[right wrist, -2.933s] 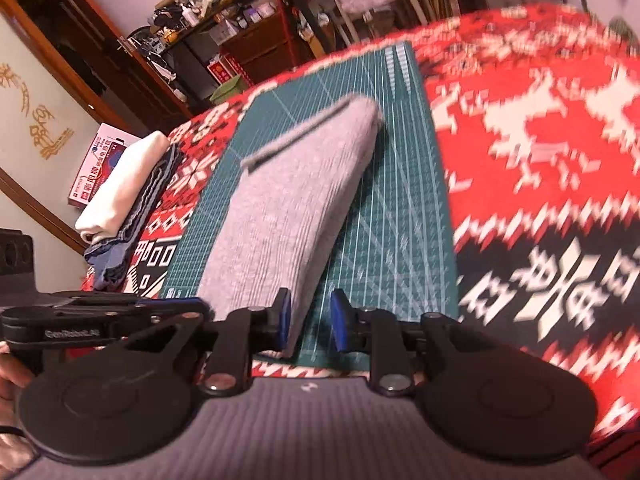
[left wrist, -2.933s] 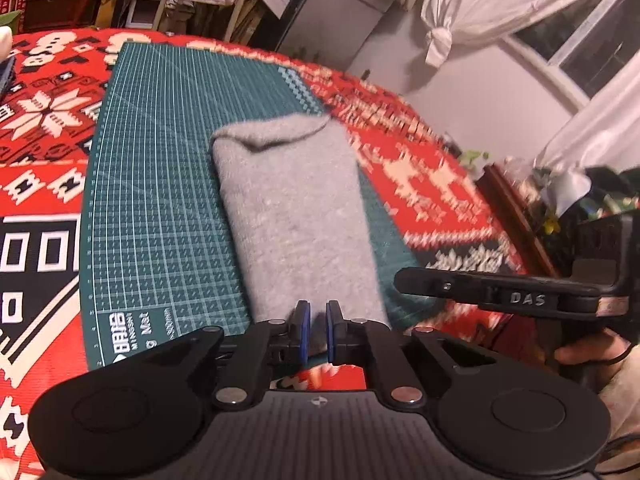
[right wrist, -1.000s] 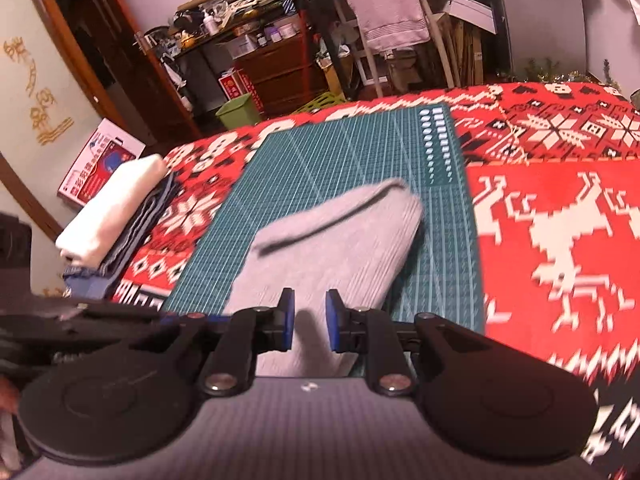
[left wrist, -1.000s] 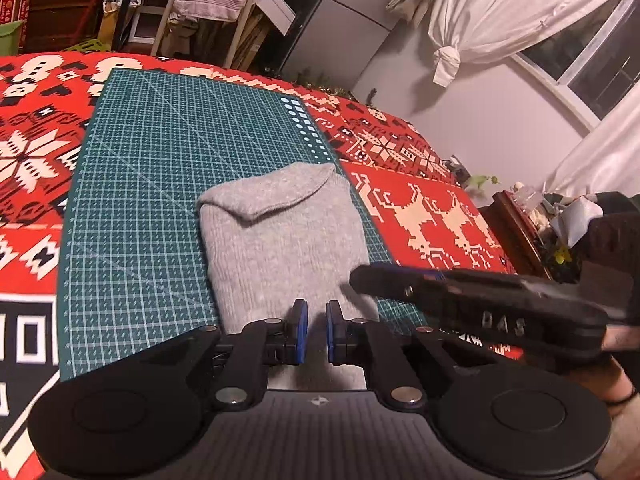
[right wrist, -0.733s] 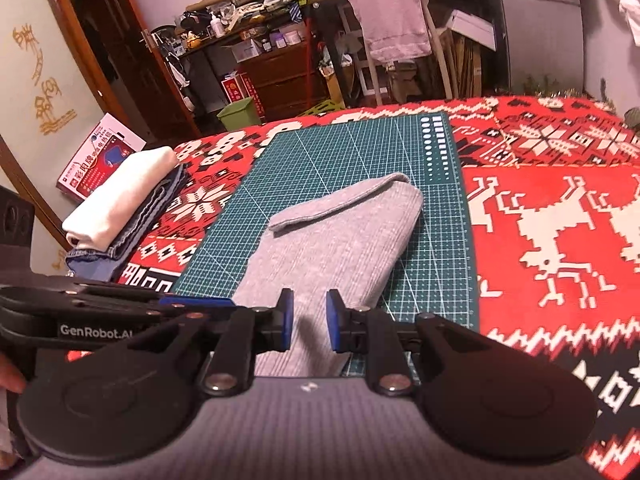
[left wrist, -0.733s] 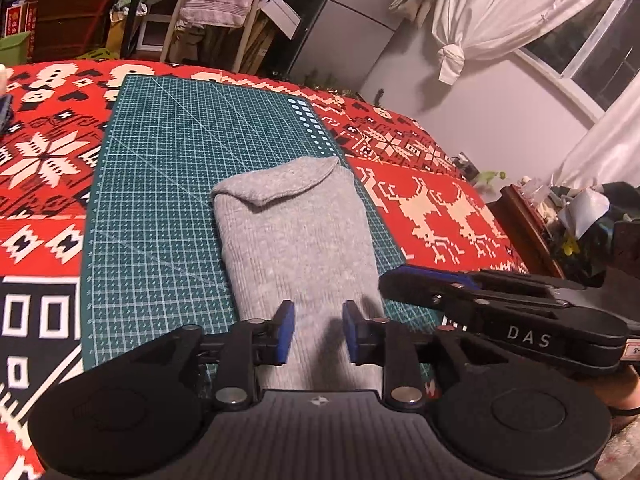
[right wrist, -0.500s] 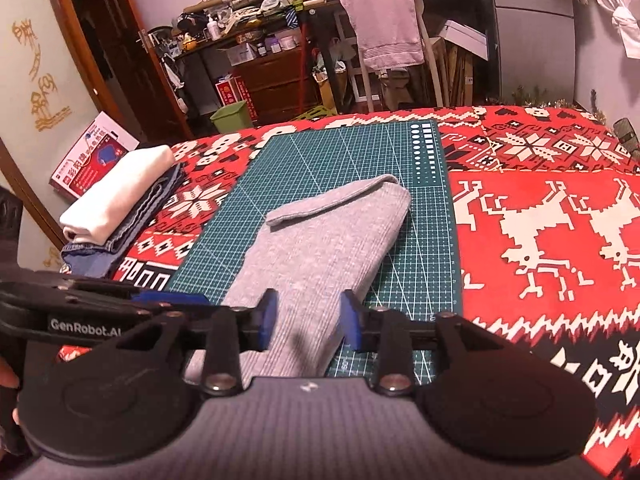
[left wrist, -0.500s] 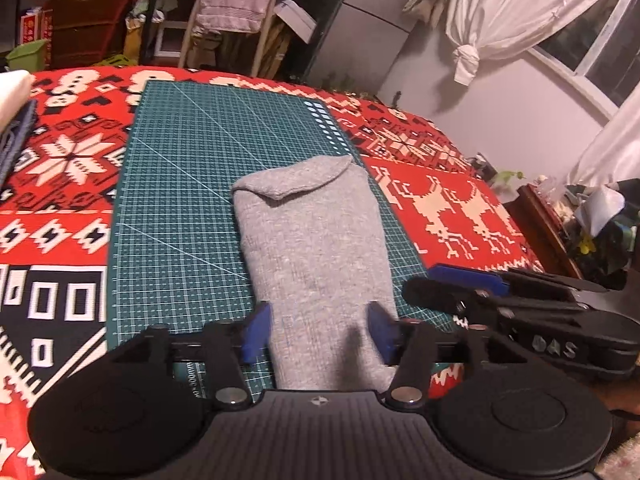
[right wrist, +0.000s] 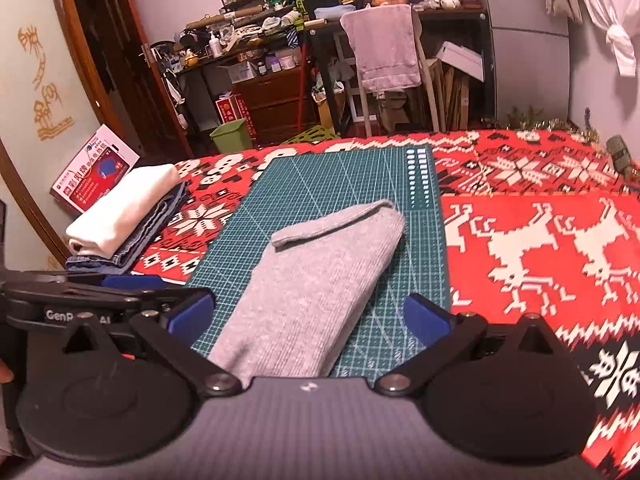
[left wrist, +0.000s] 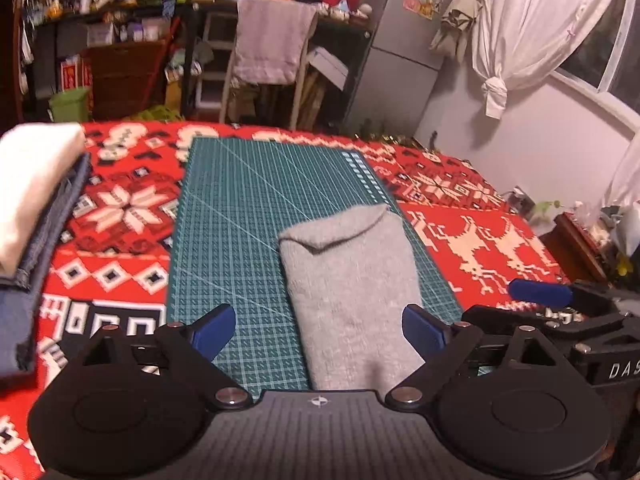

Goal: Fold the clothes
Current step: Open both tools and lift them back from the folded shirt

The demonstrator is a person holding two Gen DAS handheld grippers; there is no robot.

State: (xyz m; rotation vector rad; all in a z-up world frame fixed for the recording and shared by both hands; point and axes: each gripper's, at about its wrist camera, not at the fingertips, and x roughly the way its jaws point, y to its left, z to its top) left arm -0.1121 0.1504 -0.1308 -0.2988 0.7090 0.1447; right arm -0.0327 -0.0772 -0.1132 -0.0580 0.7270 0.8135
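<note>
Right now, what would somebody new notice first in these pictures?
Probably the folded grey garment lying on the green cutting mat, between both wide-open grippers. Next, the bright red reindeer blanket under everything, and the stack of folded clothes at the left.

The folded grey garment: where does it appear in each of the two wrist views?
Left wrist: grey garment lies low, right of centre, on the green mat.
Right wrist: grey garment lies low, centre, running diagonally.
Shared landmark: the stack of folded clothes at the left.
</note>
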